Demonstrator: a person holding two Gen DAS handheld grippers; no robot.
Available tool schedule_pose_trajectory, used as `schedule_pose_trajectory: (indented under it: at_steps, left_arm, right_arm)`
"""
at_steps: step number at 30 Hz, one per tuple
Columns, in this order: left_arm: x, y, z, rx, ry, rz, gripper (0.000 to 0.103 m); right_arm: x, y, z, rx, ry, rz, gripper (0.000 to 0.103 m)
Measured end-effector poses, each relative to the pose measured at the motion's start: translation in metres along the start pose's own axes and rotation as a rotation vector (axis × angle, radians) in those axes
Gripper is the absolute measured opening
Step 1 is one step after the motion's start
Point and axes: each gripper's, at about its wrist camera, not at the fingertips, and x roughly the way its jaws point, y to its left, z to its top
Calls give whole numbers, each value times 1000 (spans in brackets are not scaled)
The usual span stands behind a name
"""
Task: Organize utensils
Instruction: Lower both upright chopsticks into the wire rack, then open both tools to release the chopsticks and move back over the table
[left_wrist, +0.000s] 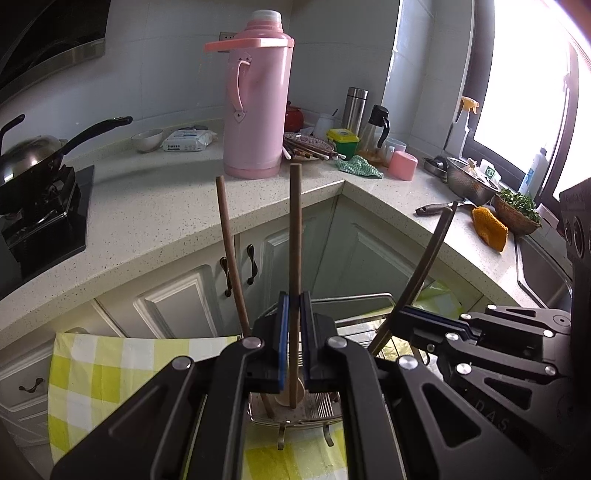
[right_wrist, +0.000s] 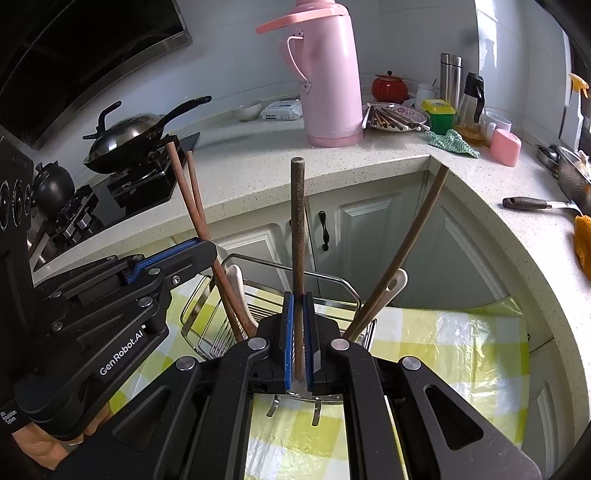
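Note:
In the left wrist view my left gripper (left_wrist: 293, 301) is shut on a brown chopstick (left_wrist: 295, 229) that stands upright, its lower end down in the wire utensil rack (left_wrist: 373, 297). A second brown chopstick (left_wrist: 229, 251) leans in the rack to its left. My right gripper (left_wrist: 400, 314) comes in from the right, shut on a dark chopstick (left_wrist: 428, 254). In the right wrist view my right gripper (right_wrist: 298, 301) clamps that dark chopstick (right_wrist: 297, 221) over the rack (right_wrist: 343, 282). My left gripper (right_wrist: 210, 249) is at the left with its chopstick (right_wrist: 183, 184). White spoons (right_wrist: 397, 282) and another chopstick (right_wrist: 410, 243) stand in the rack.
The rack sits on a yellow checked cloth (right_wrist: 461, 343) in front of white cabinets (right_wrist: 369, 229). On the counter behind are a pink thermos (left_wrist: 258, 110), a plate of chopsticks (left_wrist: 308, 147), a wok (left_wrist: 33, 155) on the stove, bottles and a strainer (left_wrist: 469, 181).

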Motion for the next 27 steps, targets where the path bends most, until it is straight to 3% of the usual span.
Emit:
schedule_pose_trajectory:
  at_steps: [2, 5, 10, 15, 20, 23, 27]
  left_arm:
    - [2, 2, -1, -7, 5, 3, 8]
    - [1, 3, 0, -2, 1, 11, 29]
    - [-6, 2, 3, 6, -22, 23, 38]
    - [-19, 5, 5, 3, -48, 28, 40]
    - [-46, 9, -5, 11, -83, 29, 40]
    - [-63, 12, -21, 9, -94, 26, 40]
    - [-79, 16, -54, -7, -86, 20, 40]
  right_arm:
    - [5, -1, 0, 6, 9, -2, 6]
    - [11, -4, 0, 7, 13, -16, 6]
    - [13, -7, 3, 6, 5, -44, 10]
    - [1, -12, 5, 4, -34, -52, 28]
    - [-26, -18, -5, 9, -97, -74, 33]
    - [-43, -24, -25, 17, -135, -93, 46]
    - [-55, -31, -66, 46, -141, -89, 47]
